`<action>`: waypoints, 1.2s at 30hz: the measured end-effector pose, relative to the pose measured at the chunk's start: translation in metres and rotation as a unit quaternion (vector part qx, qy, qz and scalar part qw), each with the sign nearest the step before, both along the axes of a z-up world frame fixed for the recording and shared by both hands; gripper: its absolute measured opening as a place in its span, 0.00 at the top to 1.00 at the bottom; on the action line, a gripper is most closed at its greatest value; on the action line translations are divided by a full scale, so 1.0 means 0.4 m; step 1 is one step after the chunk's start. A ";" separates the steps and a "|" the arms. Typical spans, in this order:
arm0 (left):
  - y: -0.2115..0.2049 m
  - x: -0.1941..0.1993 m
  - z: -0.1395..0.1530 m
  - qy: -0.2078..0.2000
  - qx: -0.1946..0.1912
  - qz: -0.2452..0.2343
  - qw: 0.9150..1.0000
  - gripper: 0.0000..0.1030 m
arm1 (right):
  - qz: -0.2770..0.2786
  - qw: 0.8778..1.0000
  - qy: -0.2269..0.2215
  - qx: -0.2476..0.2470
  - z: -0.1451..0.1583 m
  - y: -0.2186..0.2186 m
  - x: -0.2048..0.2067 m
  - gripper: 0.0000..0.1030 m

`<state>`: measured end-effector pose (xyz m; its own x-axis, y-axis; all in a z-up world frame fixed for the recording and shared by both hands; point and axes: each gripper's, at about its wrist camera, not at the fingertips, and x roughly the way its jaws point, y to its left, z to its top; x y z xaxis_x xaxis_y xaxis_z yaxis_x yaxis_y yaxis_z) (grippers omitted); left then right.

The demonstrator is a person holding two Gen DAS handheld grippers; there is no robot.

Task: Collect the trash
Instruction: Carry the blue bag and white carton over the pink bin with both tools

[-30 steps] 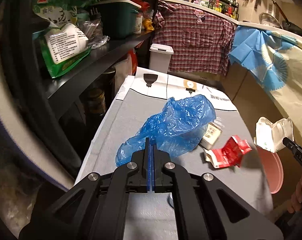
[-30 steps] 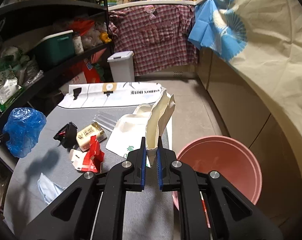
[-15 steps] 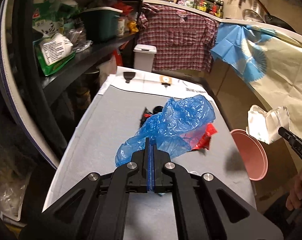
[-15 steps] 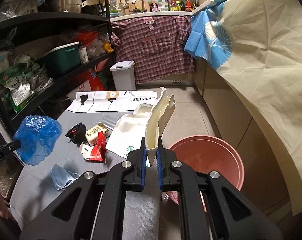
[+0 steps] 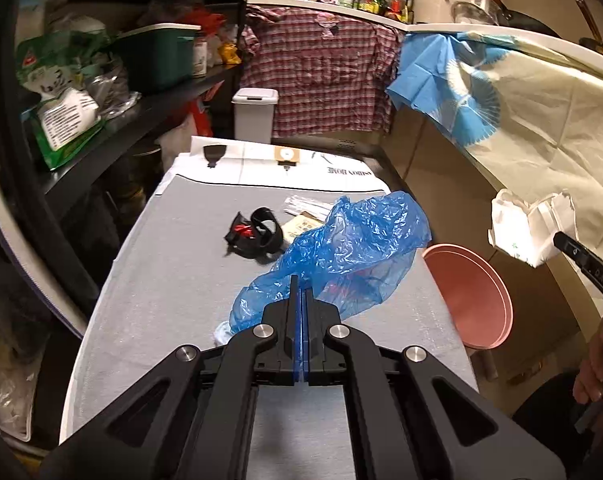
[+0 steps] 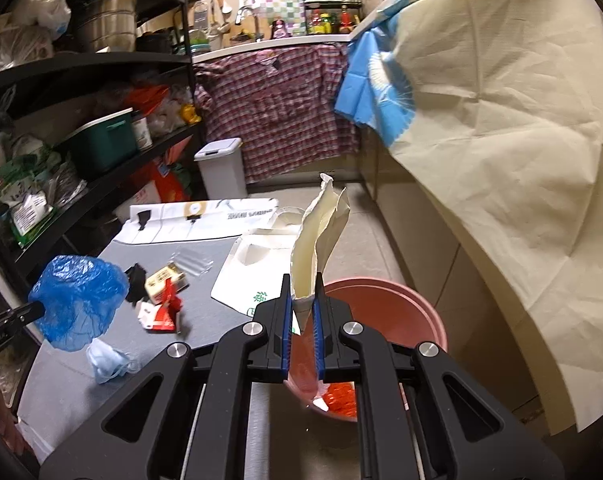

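Note:
My left gripper is shut on a crumpled blue plastic bag, held above the grey table; the bag also shows in the right wrist view. My right gripper is shut on a white paper bag, held up over the pink bucket; that bag also shows at the right of the left wrist view. The bucket stands beside the table's right edge. On the table lie a black wrapper, a red wrapper, a small box and a light blue face mask.
Black shelves packed with bags and a green bin line the left side. A white lidded bin stands beyond the table. A cloth-draped counter runs along the right. A white printed sheet covers the table's far end.
Both grippers have lifted higher and pulled back with their bags. The white paper bag now hangs over the pink bucket. The face mask has come into view on the table.

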<state>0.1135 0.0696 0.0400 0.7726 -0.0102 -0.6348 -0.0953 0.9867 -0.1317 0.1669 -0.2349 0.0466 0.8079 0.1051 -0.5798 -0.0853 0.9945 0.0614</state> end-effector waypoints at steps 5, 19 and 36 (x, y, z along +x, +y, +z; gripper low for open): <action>-0.036 0.017 -0.001 0.003 0.003 -0.014 1.000 1.00 | -0.026 1.000 -0.007 -0.004 0.002 -0.055 0.014 0.91; -0.147 0.090 -0.007 0.010 0.010 -0.052 0.999 1.00 | -0.080 0.997 -0.009 0.018 -0.012 -0.153 0.058 0.91; -0.294 0.207 -0.042 0.021 0.002 -0.107 0.994 1.00 | -0.129 0.991 0.003 0.029 -0.049 -0.228 0.107 0.91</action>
<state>0.1964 -0.0478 0.0234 0.7259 -0.1687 -0.6668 0.1111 0.9855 -0.1285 0.2096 -0.3259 0.0271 0.8086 -0.0712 -0.5840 0.1720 0.9779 0.1188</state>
